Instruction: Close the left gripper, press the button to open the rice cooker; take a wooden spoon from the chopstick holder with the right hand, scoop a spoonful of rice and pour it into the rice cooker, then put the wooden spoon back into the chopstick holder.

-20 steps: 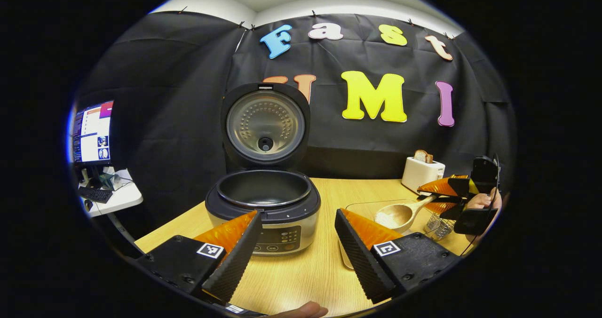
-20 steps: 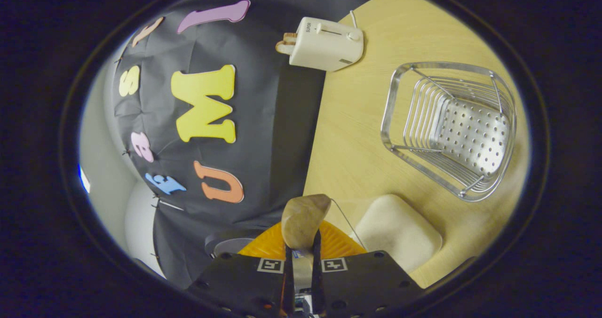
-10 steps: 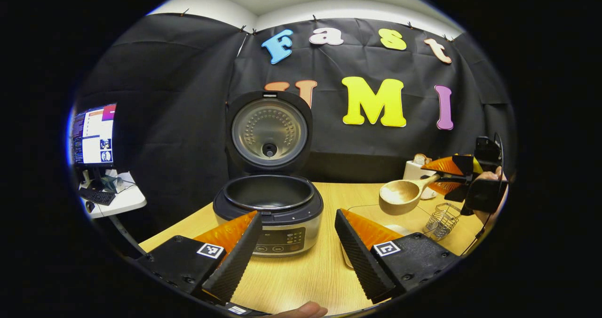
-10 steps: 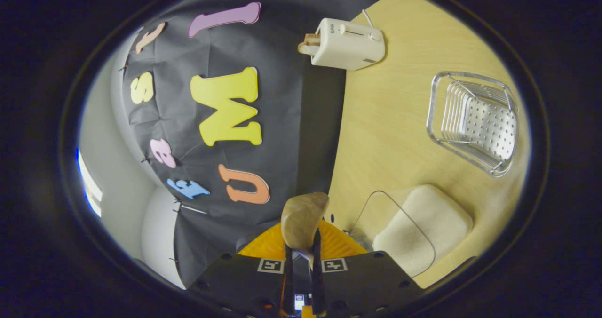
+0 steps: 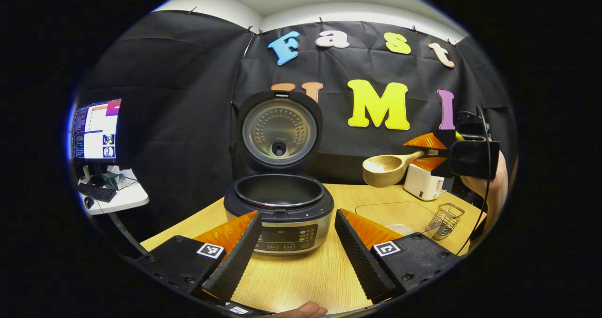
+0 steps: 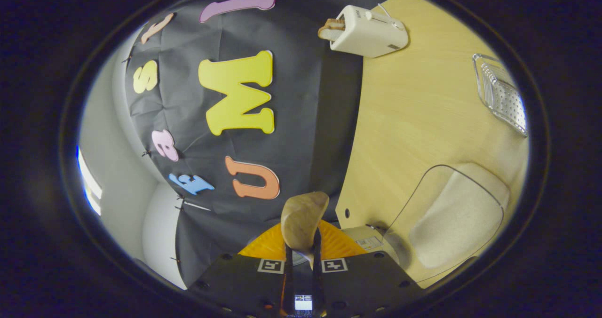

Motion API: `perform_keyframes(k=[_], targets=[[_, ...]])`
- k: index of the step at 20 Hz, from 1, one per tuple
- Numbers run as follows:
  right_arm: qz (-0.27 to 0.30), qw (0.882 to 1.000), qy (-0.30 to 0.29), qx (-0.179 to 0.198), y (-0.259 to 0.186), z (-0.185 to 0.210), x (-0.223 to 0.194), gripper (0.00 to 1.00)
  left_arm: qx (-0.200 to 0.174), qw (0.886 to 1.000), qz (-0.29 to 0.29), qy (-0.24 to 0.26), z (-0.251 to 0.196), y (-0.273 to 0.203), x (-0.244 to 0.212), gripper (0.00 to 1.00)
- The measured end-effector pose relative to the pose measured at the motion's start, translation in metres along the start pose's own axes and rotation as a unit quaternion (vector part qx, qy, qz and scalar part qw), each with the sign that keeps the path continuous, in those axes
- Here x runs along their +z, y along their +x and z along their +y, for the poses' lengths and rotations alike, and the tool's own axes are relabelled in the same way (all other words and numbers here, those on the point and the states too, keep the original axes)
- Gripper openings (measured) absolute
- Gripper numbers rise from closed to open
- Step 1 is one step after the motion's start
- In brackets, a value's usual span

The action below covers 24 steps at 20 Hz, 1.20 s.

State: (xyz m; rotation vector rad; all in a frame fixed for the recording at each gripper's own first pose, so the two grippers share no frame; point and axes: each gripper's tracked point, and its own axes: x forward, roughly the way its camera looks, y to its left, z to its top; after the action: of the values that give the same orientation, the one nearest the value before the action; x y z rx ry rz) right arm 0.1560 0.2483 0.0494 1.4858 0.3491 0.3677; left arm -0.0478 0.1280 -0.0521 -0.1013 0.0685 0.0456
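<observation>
Since 1 s ago, in left gripper view: right gripper (image 5: 430,154) w/ the pale wooden spoon (image 5: 386,168) clamped by its handle has risen, from low over the clear rice container (image 5: 392,211) & wire chopstick holder (image 5: 445,214) to level w/ the white toaster (image 5: 423,182), bowl now against the black cloth. Right gripper view: chopstick holder (image 6: 502,93) slid from mid-frame out to the right edge & shrank; toaster (image 6: 369,31) shifted up-right; rice container (image 6: 458,221) now larger at lower right. Left gripper's view of the open black-and-silver rice cooker (image 5: 279,198) drifted slightly right.

Right gripper (image 6: 301,254) clamps wooden spoon (image 6: 302,221); toaster (image 6: 369,31) on table (image 6: 414,115)
</observation>
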Motion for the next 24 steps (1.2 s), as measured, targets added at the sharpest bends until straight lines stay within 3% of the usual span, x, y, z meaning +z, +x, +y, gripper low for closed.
perform_keyframes(k=[7,13,18,19,24], targets=[[0.014,0.999,-0.046,-0.02,0.065,0.009,-0.049,0.14,0.02,1.0,0.011,-0.008,0.029,0.0,-0.015,1.0],[0.031,0.991,-0.125,-0.029,0.107,0.019,-0.101,0.13,0.025,0.999,0.009,-0.017,0.038,-0.002,-0.016,0.99],[0.026,0.973,-0.224,-0.04,0.128,0.028,-0.127,0.13,0.025,1.0,0.005,-0.016,0.039,-0.004,-0.016,0.95],[0.025,0.969,-0.241,-0.041,0.131,0.029,-0.131,0.13,0.025,1.0,0.005,-0.016,0.039,-0.005,-0.015,0.99],[0.017,0.946,-0.322,-0.04,0.136,0.033,-0.139,0.13,0.021,1.0,0.002,-0.015,0.036,-0.006,-0.013,0.99]])
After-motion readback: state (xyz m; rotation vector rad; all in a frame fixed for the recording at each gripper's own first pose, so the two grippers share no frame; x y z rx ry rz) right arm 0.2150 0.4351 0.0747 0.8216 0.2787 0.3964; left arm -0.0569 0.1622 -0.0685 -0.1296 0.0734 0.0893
